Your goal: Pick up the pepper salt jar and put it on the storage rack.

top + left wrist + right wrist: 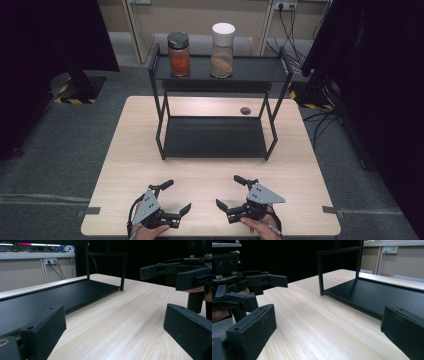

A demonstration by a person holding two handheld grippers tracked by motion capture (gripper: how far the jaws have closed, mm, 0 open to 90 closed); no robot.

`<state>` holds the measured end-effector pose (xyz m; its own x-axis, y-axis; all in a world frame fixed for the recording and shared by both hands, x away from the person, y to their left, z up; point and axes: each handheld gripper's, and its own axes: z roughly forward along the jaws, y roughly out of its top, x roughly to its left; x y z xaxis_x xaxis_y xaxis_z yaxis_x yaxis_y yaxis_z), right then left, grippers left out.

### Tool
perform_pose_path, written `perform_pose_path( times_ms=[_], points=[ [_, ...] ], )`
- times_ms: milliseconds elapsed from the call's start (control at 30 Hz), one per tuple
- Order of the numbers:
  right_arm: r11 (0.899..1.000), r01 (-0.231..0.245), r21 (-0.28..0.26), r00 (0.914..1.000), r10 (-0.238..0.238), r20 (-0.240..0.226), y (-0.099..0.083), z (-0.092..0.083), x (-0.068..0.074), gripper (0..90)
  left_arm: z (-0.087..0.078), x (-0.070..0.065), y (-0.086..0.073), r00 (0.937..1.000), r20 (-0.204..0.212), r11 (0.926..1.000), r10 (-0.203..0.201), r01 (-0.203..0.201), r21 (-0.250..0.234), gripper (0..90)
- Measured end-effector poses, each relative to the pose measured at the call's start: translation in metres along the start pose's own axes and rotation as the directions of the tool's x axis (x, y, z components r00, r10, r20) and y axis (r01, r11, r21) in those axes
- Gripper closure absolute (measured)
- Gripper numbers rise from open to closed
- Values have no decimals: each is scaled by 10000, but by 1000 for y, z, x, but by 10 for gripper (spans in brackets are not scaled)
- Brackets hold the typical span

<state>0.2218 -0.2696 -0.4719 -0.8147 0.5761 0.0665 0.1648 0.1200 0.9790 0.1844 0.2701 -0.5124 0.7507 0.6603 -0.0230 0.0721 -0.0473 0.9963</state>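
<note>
Both grippers rest near the front edge of the light wooden table, each in a hand. My left gripper stands open with nothing between its jaws; its own view looks across bare wood between them. My right gripper is likewise open and empty, with bare table between its jaws. The two point inward toward each other, a short gap apart. Beyond them stands a black two-tier metal rack. On its top shelf are a jar of orange-red contents with a dark lid and a jar of beige powder with a white cap.
The rack's lower shelf is bare. A small round grommet sits in the table behind the rack. Grey carpet surrounds the table, with dark curtains at both sides and cables at the back right.
</note>
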Motion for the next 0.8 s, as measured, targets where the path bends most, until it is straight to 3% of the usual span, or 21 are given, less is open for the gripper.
perform_pose_path(
  times_ms=[800],
  points=[
    [9998,-88,-163,9999,90,138,0,-3,-2,4,1,1,0,10000,-25,10000,-81,81,24,38]
  ],
)
